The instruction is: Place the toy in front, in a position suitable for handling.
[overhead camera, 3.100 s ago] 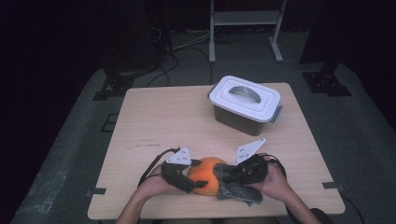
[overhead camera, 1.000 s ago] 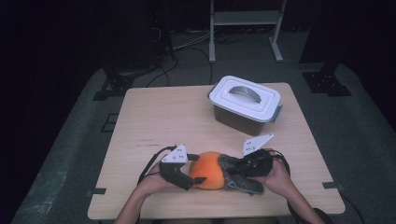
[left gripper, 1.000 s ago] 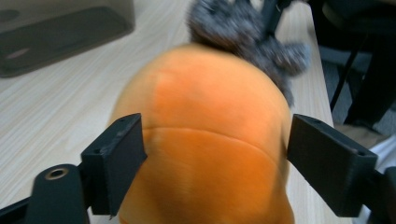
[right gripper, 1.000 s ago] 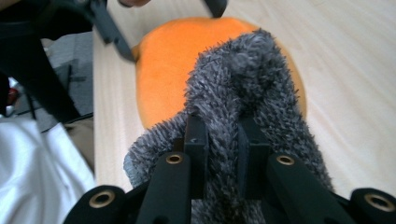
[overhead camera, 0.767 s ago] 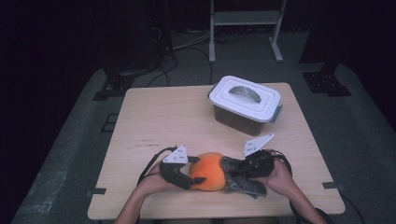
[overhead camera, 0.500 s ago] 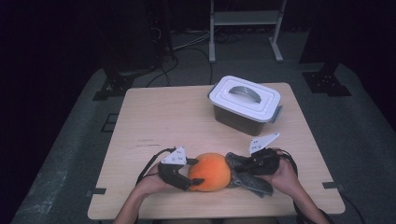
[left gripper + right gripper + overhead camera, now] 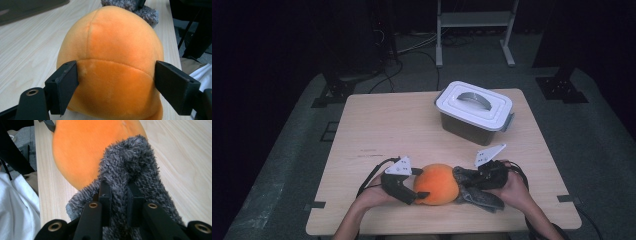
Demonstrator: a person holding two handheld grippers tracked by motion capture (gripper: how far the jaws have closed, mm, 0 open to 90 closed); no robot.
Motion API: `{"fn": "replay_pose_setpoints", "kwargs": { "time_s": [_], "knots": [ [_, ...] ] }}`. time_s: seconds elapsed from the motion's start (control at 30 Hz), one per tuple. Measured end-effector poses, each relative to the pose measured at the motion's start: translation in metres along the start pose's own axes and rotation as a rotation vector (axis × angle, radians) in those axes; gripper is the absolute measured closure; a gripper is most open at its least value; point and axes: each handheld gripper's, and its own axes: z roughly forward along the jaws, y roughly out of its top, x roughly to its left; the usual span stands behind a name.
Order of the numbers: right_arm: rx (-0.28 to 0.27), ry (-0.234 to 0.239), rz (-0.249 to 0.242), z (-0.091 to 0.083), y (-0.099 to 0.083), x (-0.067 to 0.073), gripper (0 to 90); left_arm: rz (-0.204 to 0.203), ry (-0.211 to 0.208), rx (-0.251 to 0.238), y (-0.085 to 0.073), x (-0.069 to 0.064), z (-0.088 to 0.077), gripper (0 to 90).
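While the orange plush ball (image 7: 438,183) sits at the near table edge, I've got it bracketed left and its grey fuzzy cover (image 7: 479,192) pinched right.

Ball is round, seamed, soft orange fabric, resting on the table (image 7: 412,125) close to the near edge, little room behind it toward me. Grey cover is shaggy, bunched against the ball's right side, touching it. My left gripper (image 7: 115,82) comes in level from the left, jaws wide, one each side of the ball; they've just been opening, ball between them, pads at its sides. My right gripper (image 7: 119,195) lies level from the right, jaws nearly together, clamped on a fold of the cover. Lidded white box (image 7: 474,110) stands well apart at the far right; centre and left of the table are open.
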Motion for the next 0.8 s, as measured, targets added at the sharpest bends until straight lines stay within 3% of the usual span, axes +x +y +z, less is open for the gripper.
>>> {"fn": "replay_pose_setpoints", "kwargs": {
  "time_s": [0.1,0.2,0.27,0.4,0.5,0.63,0.7,0.8],
  "knots": [
    [-0.047,-0.001,-0.011,-0.007,0.004,0.002,76.9,0.012,0.024,-0.003,0.001,-0.002,0.001,28.8],
    [-0.089,0.000,-0.034,-0.015,0.012,0.010,76.9,0.055,0.067,-0.024,0.007,-0.008,0.005,36.7],
    [-0.121,-0.002,-0.064,-0.018,0.021,0.019,76.8,0.072,0.083,-0.047,0.011,-0.012,0.010,37.1],
    [-0.104,-0.013,-0.097,-0.016,0.026,0.026,76.6,0.108,0.090,-0.041,0.015,-0.018,0.018,35.1],
    [-0.096,0.011,-0.076,-0.012,0.022,0.020,76.8,0.078,0.089,-0.044,0.014,-0.015,0.014,27.8],
    [-0.077,0.025,-0.046,-0.010,0.015,0.012,77.0,-0.005,0.094,-0.038,0.013,-0.009,0.013,15.1],
    [-0.064,0.014,-0.044,-0.012,0.014,0.011,77.0,-0.031,0.070,-0.027,0.010,-0.006,0.014,15.3],
    [-0.081,-0.005,-0.053,-0.018,0.014,0.012,77.1,-0.004,0.074,-0.023,0.009,-0.008,0.014,24.0]
  ]
}}
